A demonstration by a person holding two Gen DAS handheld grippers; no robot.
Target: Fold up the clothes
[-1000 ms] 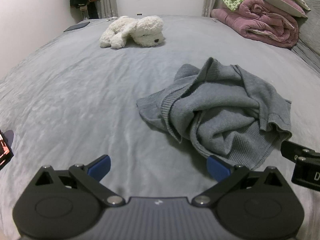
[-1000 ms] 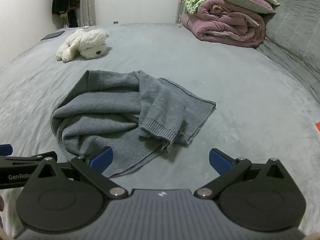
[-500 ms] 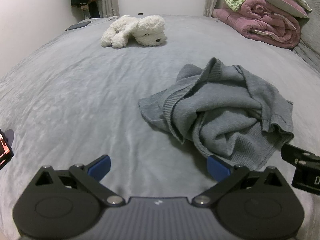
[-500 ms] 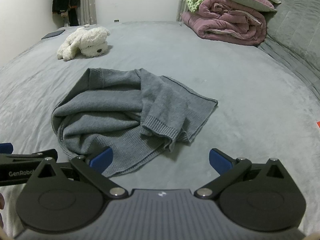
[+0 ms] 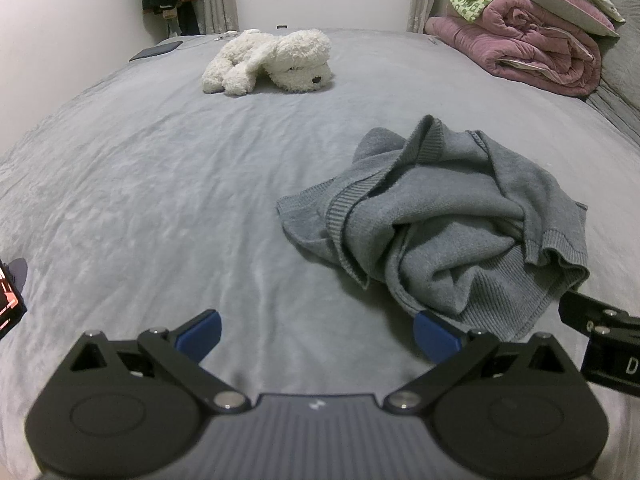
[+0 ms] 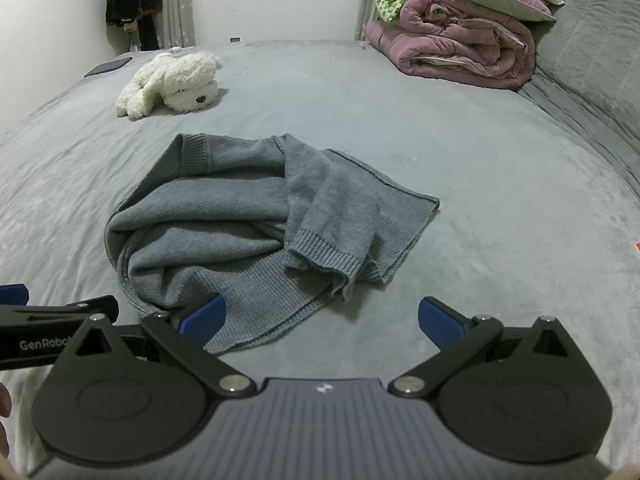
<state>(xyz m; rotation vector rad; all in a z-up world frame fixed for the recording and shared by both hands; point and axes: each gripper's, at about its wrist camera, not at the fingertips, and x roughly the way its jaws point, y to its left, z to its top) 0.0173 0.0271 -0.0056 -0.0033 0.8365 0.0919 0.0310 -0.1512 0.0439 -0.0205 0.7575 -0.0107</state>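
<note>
Two tongs spread wide, left tongs, right tongs, crumpled sweater, sweater's flat corner only in right view

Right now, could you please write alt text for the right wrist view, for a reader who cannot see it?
A crumpled grey sweater lies on a grey bed, just ahead of the open right tool, which holds nothing. Farther back are a white plush dog and folded pink bedding.
</note>
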